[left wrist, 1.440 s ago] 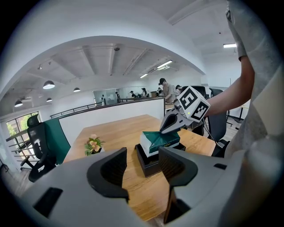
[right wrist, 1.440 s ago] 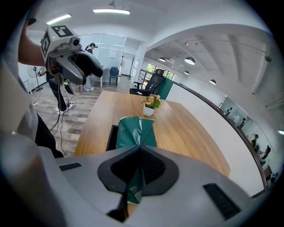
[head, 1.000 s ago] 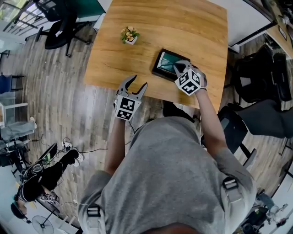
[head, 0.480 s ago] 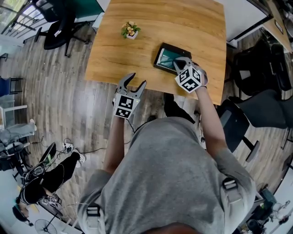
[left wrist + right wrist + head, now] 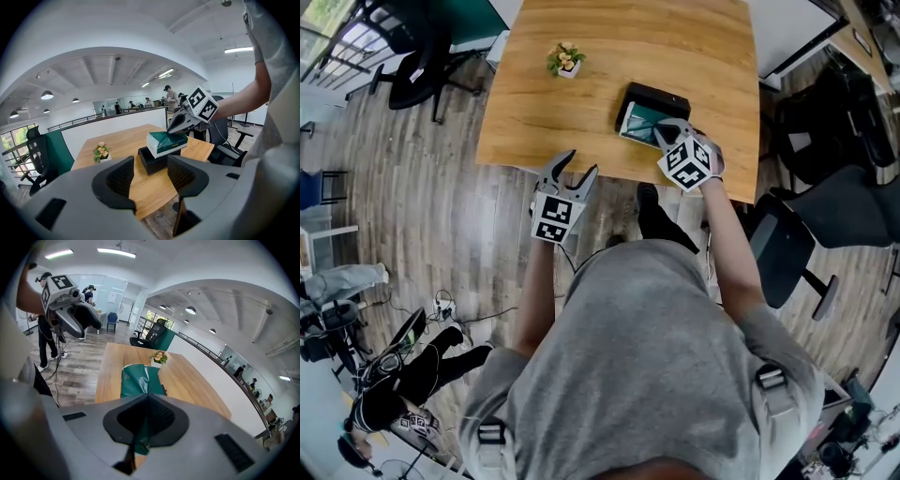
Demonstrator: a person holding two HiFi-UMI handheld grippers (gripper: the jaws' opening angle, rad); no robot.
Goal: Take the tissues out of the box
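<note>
A green tissue pack (image 5: 640, 121) lies half out of a black box (image 5: 664, 95) on the wooden table (image 5: 581, 112). My right gripper (image 5: 662, 135) is shut on the pack's near end. In the left gripper view the pack (image 5: 166, 142) sits tilted on top of the box (image 5: 151, 162), with the right gripper (image 5: 180, 123) pinching one end. The right gripper view shows the pack (image 5: 137, 379) running out from between my shut jaws (image 5: 147, 399). My left gripper (image 5: 578, 168) hangs open and empty off the table's near edge, apart from the box.
A small potted flower (image 5: 566, 62) stands at the table's far left. Office chairs (image 5: 417, 56) stand to the left and right (image 5: 825, 216) of the table on the wooden floor. People stand in the background of both gripper views.
The right gripper has drawn the green pack toward the table's near edge, further out of the black box. The left gripper has drifted slightly along the near edge, still open.
</note>
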